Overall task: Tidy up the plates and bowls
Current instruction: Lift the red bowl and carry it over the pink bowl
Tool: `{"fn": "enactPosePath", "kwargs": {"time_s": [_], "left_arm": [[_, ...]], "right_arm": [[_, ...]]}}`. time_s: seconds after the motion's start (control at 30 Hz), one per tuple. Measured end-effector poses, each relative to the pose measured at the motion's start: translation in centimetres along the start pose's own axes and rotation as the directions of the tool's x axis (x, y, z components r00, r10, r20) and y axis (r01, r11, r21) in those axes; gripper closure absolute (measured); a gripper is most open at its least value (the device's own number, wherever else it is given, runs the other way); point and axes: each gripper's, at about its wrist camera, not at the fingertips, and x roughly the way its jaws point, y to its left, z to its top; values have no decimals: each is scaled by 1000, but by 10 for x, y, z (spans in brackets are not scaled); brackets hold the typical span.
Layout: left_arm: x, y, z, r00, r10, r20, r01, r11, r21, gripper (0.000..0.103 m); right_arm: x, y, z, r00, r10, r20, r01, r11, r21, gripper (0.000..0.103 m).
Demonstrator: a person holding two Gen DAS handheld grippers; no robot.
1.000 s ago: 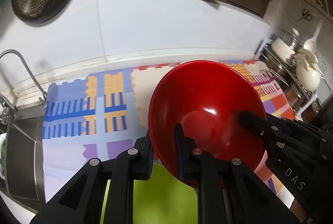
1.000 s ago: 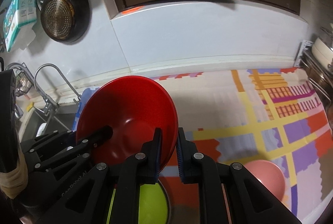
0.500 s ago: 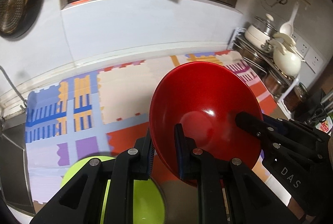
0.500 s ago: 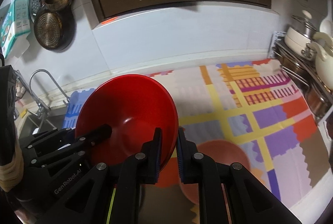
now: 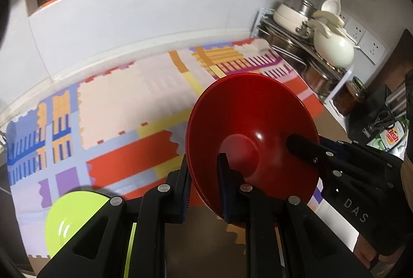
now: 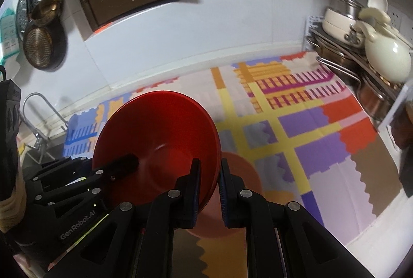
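A red bowl (image 5: 253,128) is held in the air, tilted, by both grippers. My left gripper (image 5: 204,174) is shut on its left rim. My right gripper (image 6: 208,178) is shut on its right rim; the bowl also shows in the right wrist view (image 6: 157,146). A lime green plate (image 5: 69,216) lies on the patterned mat at lower left in the left wrist view. A pink-orange bowl (image 6: 242,172) sits on the mat below the red bowl, partly hidden by my right gripper's fingers.
A colourful foam mat (image 6: 296,123) covers the counter. A metal rack with pots and a cream kettle (image 6: 384,55) stands at the right. A sink with a tap (image 6: 38,110) is at the left. Pans hang on the wall (image 6: 41,48).
Both grippers have carried the red bowl to the right along the counter. The green plate has slid to the left of view and the pink-orange bowl now lies under the red bowl.
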Motion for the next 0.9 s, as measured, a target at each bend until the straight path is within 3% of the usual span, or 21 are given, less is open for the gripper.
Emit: {"fn": "enactPosePath", "kwargs": {"time_s": [0.5, 0.9], "left_arm": [[50, -20, -14, 992, 35, -122, -33, 999, 13, 84], [63, -17, -21, 984, 125, -126, -122, 992, 32, 83]], "right_arm": [[29, -47, -21, 995, 7, -100, -2, 999, 49, 88], [59, -53, -33, 984, 15, -180, -10, 999, 30, 88]]}}
